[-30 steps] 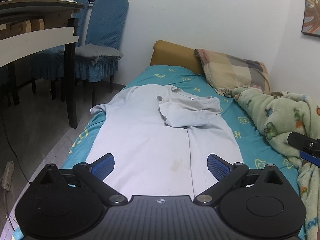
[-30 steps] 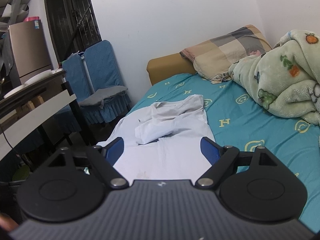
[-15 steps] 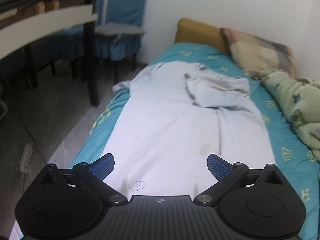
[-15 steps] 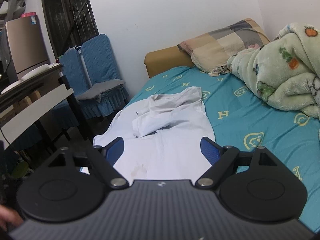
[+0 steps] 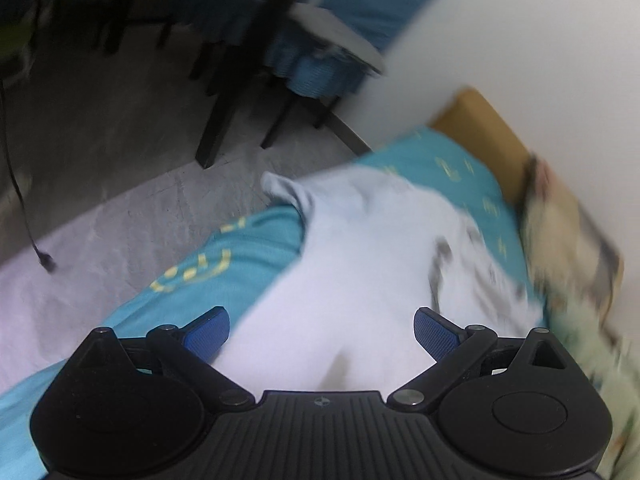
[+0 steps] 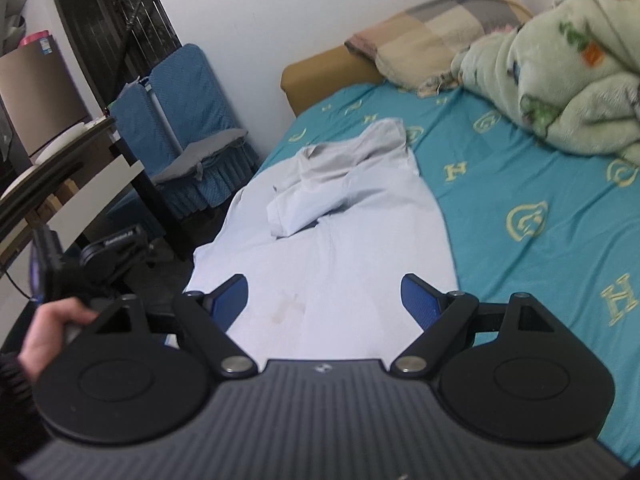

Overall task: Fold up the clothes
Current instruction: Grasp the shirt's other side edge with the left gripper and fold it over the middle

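A pale grey-white shirt [image 6: 340, 240] lies spread lengthwise on the teal bed sheet [image 6: 540, 200], with one sleeve folded across its chest [image 6: 304, 208]. In the blurred left wrist view the shirt [image 5: 360, 264] fills the centre, its other sleeve [image 5: 284, 190] hanging over the bed's left edge. My left gripper [image 5: 322, 330] is open and empty above the shirt's lower left part. My right gripper [image 6: 324, 300] is open and empty above the shirt's hem. The left gripper's body and the hand holding it show at the left of the right wrist view [image 6: 100, 256].
A green fleece blanket [image 6: 560, 80] and a checked pillow [image 6: 440, 24] lie at the bed's head and right. Blue-covered chairs [image 6: 188, 120] and a dark table [image 6: 60, 184] stand left of the bed. A cable [image 5: 24, 200] trails on the grey floor.
The left gripper has swung left and tilted toward the bed's left edge, blurring its view. The right gripper has moved down and closer over the shirt's hem. Both stay open.
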`<state>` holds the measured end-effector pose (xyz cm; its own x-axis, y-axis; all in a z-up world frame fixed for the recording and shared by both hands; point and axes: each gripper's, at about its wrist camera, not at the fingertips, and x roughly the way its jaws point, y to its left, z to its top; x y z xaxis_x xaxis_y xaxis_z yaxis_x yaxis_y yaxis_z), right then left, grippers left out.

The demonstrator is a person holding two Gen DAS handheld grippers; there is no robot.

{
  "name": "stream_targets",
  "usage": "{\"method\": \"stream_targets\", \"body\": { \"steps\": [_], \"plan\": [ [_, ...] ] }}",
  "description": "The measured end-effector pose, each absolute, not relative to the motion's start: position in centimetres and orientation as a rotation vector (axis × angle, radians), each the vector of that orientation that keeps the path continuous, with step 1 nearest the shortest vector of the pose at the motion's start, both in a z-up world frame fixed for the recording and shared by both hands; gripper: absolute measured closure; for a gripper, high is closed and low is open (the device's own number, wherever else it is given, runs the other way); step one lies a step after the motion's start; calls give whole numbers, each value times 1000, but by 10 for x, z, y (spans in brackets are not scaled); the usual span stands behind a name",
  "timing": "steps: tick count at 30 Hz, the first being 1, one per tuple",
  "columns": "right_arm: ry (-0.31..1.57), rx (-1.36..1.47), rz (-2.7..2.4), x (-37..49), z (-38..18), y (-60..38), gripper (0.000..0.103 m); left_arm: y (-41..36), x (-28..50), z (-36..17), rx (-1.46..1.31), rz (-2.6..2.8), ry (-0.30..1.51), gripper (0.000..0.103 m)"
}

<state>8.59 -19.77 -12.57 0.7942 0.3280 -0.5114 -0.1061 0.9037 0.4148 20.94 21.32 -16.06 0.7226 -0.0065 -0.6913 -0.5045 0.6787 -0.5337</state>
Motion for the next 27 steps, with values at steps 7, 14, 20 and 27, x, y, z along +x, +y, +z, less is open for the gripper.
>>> {"method": "stream_targets", "body": {
  "steps": [7, 14, 20, 27],
  "plan": [
    [688, 428, 237, 124, -151, -191, 18, 256, 278, -202, -924, 333, 608, 5],
    [771, 510, 209, 165, -178, -196, 18, 275, 348, -244, -998, 344, 603, 16],
    [863, 633, 197, 184, -203, -204, 18, 284, 397, -271, -958, 406, 676, 34],
    [890, 634, 238, 185, -202, -194, 18, 256, 431, -247, -599, 442, 698, 97]
  ]
}}
